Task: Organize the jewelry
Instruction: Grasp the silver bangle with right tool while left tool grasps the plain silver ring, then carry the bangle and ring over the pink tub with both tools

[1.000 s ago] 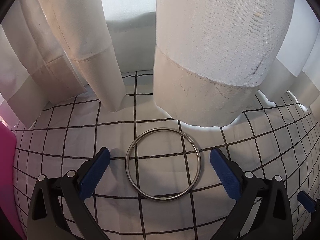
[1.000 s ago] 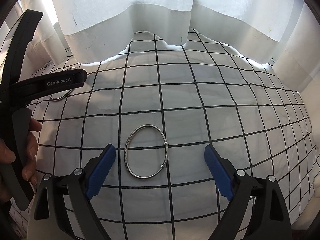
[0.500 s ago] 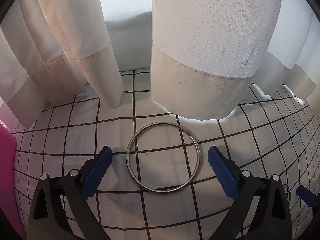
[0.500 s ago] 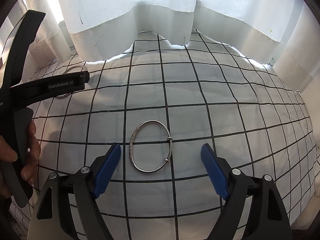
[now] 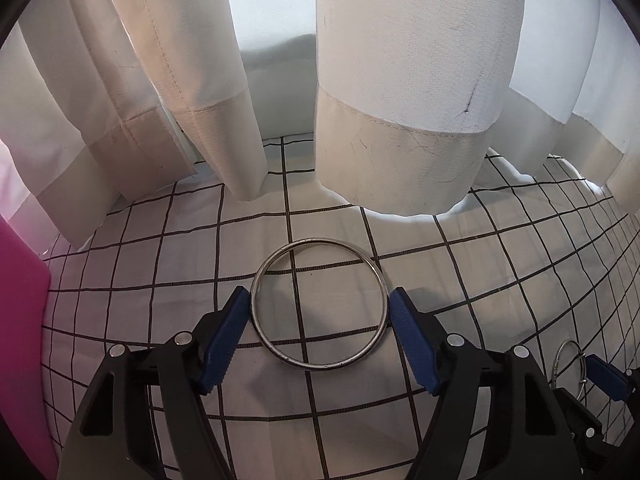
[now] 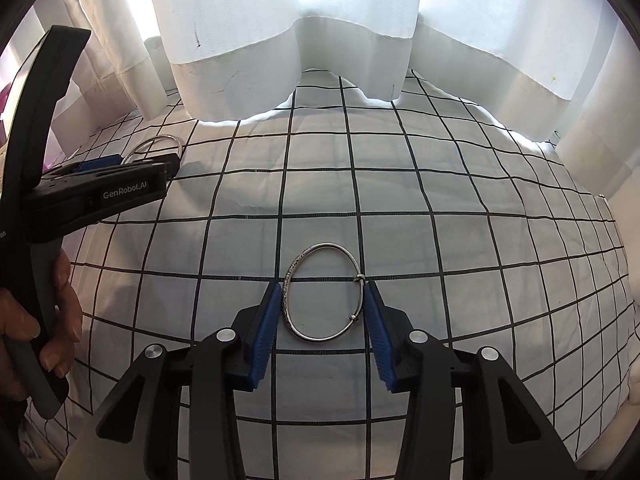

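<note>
both tongs have just been closing. left tongs [image 5: 318, 334] straddle the plain ring [image 5: 319, 304]; right tongs [image 6: 320, 322] straddle the bangle [image 6: 323, 292]. both lie on the checked cloth [image 6: 460, 208], unlifted; sorting remains.

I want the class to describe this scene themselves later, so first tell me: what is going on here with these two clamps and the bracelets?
A person holds a two-finger gripper in each hand over a checked cloth. The left gripper straddles a plain silver bangle, and the right gripper straddles a thinner bangle with small beads. Both sets of jaws have just been closing, and the blue pads now sit at each bangle's sides. Both bangles lie flat on the cloth, not lifted yet. White curtains hang behind.
</note>
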The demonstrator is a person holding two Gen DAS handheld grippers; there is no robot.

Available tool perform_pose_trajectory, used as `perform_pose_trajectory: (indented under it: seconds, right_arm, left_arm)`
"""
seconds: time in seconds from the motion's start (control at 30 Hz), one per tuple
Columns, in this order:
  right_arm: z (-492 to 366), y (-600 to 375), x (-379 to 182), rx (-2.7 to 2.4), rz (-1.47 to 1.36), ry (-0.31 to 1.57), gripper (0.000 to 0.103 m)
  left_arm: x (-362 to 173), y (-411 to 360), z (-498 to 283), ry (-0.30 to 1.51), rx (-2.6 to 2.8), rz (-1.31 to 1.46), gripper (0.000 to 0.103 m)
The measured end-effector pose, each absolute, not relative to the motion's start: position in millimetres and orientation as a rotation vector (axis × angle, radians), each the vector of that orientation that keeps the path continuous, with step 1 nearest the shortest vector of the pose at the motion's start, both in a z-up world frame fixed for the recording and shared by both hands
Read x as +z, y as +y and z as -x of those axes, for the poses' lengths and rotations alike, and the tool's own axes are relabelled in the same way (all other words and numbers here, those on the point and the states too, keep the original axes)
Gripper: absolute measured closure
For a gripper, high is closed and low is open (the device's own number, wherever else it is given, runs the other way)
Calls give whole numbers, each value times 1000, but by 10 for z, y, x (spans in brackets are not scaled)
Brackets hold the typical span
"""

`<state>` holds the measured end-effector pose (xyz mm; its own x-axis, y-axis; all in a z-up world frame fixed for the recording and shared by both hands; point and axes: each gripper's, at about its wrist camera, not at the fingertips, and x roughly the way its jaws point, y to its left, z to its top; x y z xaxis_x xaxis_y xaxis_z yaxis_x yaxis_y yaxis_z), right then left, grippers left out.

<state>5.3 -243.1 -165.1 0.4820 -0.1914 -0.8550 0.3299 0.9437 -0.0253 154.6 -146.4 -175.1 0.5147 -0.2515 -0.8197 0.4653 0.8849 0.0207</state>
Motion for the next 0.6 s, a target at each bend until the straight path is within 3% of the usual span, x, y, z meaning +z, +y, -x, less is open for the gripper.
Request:
perform_pose_trajectory:
  seconds: [0.3,0.6]
  right_arm:
    - [53,-2361,-1580,-299,-162,1011,62]
    - [80,-2252,-1389,-260,-141,979,62]
  left_arm:
    - [-1672,-1147,-1265,927,-419,-217,34]
    - [-1260,-666,-1097,878,-396,-164,34]
